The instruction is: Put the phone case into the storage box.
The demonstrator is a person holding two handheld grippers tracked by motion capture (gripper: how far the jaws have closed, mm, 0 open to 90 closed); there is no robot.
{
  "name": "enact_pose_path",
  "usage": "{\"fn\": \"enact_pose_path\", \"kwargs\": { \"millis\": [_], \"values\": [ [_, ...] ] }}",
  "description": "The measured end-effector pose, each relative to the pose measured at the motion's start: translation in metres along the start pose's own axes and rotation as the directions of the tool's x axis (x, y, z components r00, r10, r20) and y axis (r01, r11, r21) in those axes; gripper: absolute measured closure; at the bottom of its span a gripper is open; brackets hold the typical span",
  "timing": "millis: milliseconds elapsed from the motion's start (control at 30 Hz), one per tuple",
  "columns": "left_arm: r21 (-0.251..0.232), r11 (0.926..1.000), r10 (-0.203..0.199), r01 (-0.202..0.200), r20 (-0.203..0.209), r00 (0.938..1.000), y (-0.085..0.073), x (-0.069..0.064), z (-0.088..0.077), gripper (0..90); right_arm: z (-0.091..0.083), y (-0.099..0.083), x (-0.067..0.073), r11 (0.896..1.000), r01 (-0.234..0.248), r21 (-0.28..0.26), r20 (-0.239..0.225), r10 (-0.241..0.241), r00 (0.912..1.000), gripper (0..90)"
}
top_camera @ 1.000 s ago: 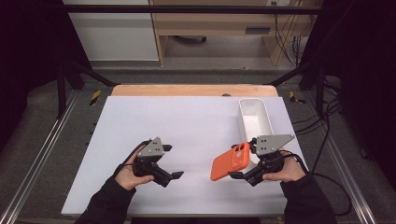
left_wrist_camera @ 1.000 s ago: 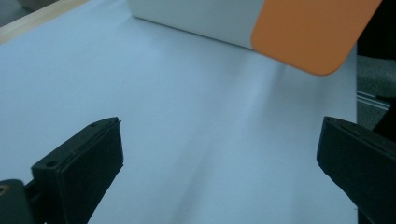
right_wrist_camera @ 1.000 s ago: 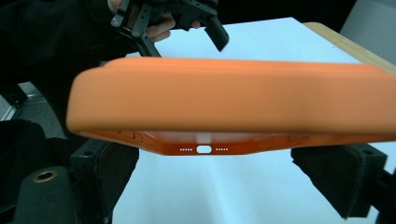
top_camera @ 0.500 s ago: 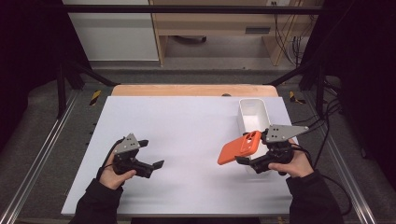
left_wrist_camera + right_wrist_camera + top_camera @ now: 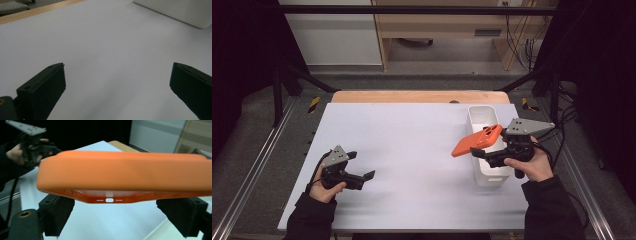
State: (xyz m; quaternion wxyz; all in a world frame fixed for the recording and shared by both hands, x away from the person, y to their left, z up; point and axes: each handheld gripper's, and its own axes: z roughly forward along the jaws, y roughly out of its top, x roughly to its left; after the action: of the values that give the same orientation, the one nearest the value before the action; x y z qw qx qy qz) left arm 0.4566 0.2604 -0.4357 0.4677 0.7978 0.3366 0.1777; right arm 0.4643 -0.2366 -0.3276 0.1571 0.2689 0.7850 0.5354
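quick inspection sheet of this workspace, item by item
surface: white table top, bare in the middle, wooden strip along its far edge.
job's things: orange phone case, lifted and tilted at the rim of the white bin, which stands at the right side.
clutter: nothing seen.
grippers: right gripper shut on the orange phone case; left gripper open, nothing between its jaws, low over the near left of the table.
cables: black cable trails from the right gripper off the right edge.
surroundings: metal frame rails, wooden furniture behind, dark floor.
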Motion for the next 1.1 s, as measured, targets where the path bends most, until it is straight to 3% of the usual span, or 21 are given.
{"fn": "enact_pose_path", "kwargs": {
  "millis": [167,300,567,800,833,1100],
  "values": [
    [-0.007,1.0000,-0.007,0.007,-0.011,0.9999,-0.002,0.003,-0.003,0.0,-0.002,0.009,-0.007,1.000,-0.024,0.003,0.083,0.023,0.9963,15.8],
    [-0.008,0.9999,-0.012,0.012,-0.015,0.9998,-0.003,0.005,-0.005,0.0,-0.002,0.014,-0.012,0.999,-0.050,0.003,0.147,0.049,0.9879,15.8],
    [-0.023,0.9997,-0.012,0.011,-0.025,0.9996,-0.005,0.009,-0.007,0.0,0.001,0.022,-0.025,0.995,-0.091,0.027,0.270,0.080,0.9596,15.9],
    [-0.017,0.9998,-0.008,0.008,-0.030,0.9995,-0.006,0.010,-0.006,0.0,0.006,0.030,-0.034,0.992,-0.114,0.052,0.350,0.089,0.9325,16.0],
    [-0.017,0.9998,-0.008,0.008,-0.030,0.9995,-0.006,0.010,-0.006,0.0,0.006,0.030,-0.034,0.992,-0.114,0.052,0.350,0.089,0.9325,16.0],
    [-0.013,0.9999,-0.006,0.006,-0.024,0.9997,-0.006,0.011,-0.005,0.0,0.018,0.038,-0.047,0.986,-0.148,0.071,0.456,0.100,0.8843,15.9]
  ]
}}
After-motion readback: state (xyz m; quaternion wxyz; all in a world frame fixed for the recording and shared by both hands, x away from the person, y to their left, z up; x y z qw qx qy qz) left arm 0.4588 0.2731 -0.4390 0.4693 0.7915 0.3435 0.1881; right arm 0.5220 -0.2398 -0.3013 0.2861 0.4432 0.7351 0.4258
